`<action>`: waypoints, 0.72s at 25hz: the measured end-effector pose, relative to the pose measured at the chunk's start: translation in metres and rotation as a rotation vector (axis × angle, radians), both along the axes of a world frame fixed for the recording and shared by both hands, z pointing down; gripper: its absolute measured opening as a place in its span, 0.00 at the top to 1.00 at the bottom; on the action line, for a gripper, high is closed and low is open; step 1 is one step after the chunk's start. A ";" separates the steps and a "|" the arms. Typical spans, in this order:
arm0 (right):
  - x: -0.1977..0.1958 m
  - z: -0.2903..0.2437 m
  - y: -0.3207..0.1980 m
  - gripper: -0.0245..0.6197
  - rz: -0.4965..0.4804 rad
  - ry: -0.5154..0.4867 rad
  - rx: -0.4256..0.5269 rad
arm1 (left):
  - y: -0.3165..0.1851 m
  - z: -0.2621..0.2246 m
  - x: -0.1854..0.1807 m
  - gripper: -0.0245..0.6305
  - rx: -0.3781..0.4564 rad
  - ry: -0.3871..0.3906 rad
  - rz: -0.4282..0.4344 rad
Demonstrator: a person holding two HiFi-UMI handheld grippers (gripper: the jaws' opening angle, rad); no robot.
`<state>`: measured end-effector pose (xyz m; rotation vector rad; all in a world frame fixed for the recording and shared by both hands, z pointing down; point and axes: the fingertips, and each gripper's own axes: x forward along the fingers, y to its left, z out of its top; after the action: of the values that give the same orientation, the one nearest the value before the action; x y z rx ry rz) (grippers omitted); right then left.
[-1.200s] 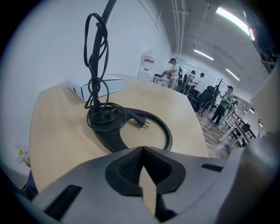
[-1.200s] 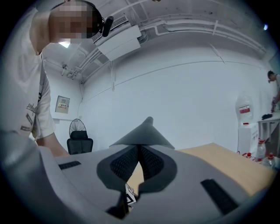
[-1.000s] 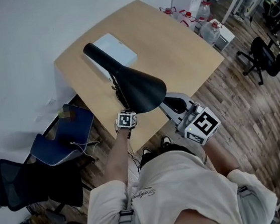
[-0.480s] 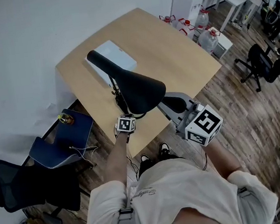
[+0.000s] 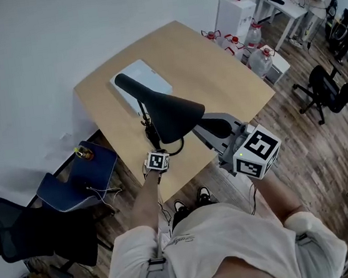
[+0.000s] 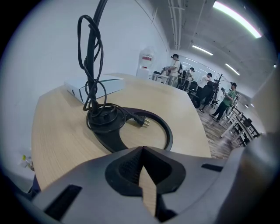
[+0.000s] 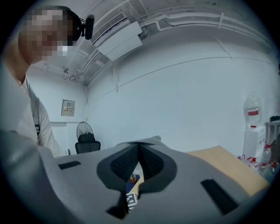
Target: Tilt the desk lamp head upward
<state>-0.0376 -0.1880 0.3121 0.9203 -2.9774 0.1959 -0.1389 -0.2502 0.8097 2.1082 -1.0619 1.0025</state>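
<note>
The black desk lamp stands on the wooden table (image 5: 222,72). Its wide shade-like head (image 5: 172,113) hangs over the near edge, and its arm (image 5: 131,89) slopes back to the left. My left gripper (image 6: 142,151) is shut and empty. It points at the ring-shaped lamp base (image 6: 109,136), where the black cable (image 6: 92,65) is coiled round the stem and the plug lies inside the ring. My right gripper (image 7: 139,146) is shut with nothing between its pads. In the head view the right gripper (image 5: 207,129) sits beside the head's right edge, tips partly under it.
A white box (image 5: 142,81) lies on the table behind the lamp. A blue chair (image 5: 84,173) and a black office chair (image 5: 22,235) stand to the left. Water bottles (image 5: 256,52) sit beyond the table's far right corner. People stand far off at the right.
The lamp head now looks narrower and flatter from above. My right gripper has risen slightly beside it. The left gripper stays near the base.
</note>
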 end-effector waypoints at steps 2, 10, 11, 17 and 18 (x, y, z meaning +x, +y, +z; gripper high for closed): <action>-0.002 -0.008 0.000 0.97 -0.012 0.010 0.023 | -0.001 -0.001 0.000 0.94 0.005 -0.005 0.004; -0.009 -0.028 -0.001 0.97 -0.058 0.040 0.082 | -0.001 0.001 0.001 0.94 0.009 -0.004 -0.001; -0.008 -0.030 -0.002 0.97 -0.062 0.038 0.081 | -0.002 0.000 0.001 0.94 0.009 -0.007 -0.003; -0.012 -0.044 -0.005 0.97 -0.088 0.066 0.106 | -0.001 0.001 0.000 0.94 0.001 -0.011 0.000; -0.013 -0.046 -0.005 0.97 -0.092 0.070 0.110 | -0.001 0.001 0.000 0.94 0.001 -0.011 -0.001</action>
<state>-0.0508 -0.1930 0.2660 0.7798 -2.9827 -0.0019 -0.1388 -0.2511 0.8105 2.1046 -1.0688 1.0141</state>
